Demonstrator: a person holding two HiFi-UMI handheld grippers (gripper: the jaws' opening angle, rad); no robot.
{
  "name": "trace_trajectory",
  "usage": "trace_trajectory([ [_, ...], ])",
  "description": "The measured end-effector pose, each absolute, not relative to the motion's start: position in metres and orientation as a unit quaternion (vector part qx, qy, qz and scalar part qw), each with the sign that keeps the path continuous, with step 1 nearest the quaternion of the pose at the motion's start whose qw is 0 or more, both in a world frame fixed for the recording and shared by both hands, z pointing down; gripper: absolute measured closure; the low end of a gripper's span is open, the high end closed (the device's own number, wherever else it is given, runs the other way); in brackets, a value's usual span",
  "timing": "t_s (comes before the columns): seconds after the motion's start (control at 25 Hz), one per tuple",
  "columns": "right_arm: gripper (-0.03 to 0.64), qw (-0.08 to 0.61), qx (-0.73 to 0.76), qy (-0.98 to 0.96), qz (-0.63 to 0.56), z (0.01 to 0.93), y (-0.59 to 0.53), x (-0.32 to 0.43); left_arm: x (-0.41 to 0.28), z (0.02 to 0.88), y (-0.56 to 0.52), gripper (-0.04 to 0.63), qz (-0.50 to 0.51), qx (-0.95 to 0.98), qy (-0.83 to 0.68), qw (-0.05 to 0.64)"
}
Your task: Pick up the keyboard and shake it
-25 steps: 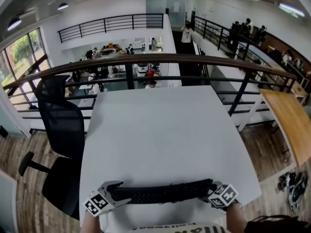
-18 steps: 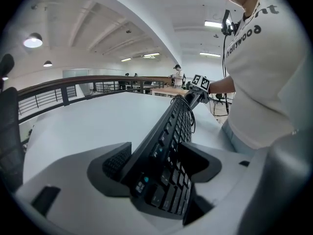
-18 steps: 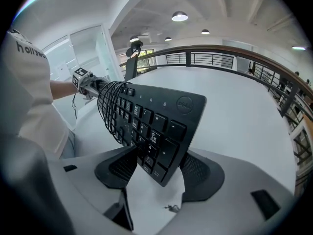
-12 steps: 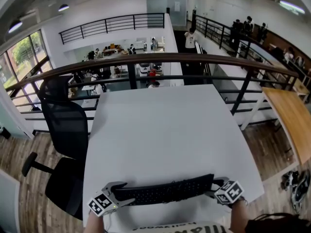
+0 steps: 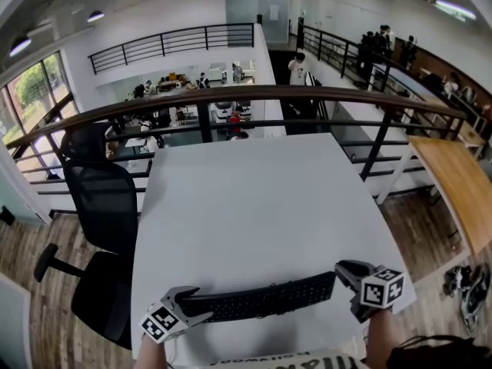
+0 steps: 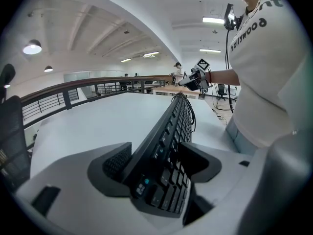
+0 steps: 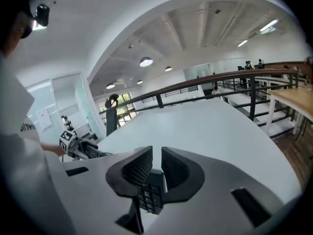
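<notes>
White table (image 5: 261, 198) on a railed mezzanine, black chair (image 5: 96, 198) at left. Black keyboard (image 5: 261, 298) lies along the near edge. Your left gripper (image 5: 192, 304) clamps its left end. Your right gripper (image 5: 344, 274) has just been closing, the right end's keys between its jaws. Only the left gripper view shows the cable (image 6: 192, 116).

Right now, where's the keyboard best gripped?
By its short ends, from either side along its length, jaws across the thin edge: the keyboard is long and flat, so one end alone would likely tip. The left gripper clamps the left end; the right gripper has just been closing its jaws on the right end.
</notes>
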State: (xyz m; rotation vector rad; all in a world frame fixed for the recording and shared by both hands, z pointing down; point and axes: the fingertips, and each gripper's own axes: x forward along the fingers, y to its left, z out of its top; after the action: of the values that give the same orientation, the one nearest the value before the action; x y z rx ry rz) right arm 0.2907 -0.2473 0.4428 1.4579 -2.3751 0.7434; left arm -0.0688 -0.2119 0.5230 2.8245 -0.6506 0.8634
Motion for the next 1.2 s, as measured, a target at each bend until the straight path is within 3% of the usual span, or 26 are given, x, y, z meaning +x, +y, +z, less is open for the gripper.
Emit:
trace_trajectory([
  [0.2, 0.555, 0.109, 0.517, -0.809, 0.257, 0.444, -0.245, 0.290, -0.067, 0.519, -0.210, 0.284, 0.291, 0.928, -0.227, 0.048],
  [0.64, 0.574, 0.212, 0.524, -0.801, 0.197, 0.456, -0.219, 0.290, -0.068, 0.518, -0.199, 0.288, 0.297, 0.922, -0.247, 0.025],
  [1.2, 0.574, 0.212, 0.528, -0.799, 0.196, 0.449, -0.208, 0.296, -0.069, 0.517, -0.192, 0.299, 0.304, 0.918, -0.254, 0.009],
])
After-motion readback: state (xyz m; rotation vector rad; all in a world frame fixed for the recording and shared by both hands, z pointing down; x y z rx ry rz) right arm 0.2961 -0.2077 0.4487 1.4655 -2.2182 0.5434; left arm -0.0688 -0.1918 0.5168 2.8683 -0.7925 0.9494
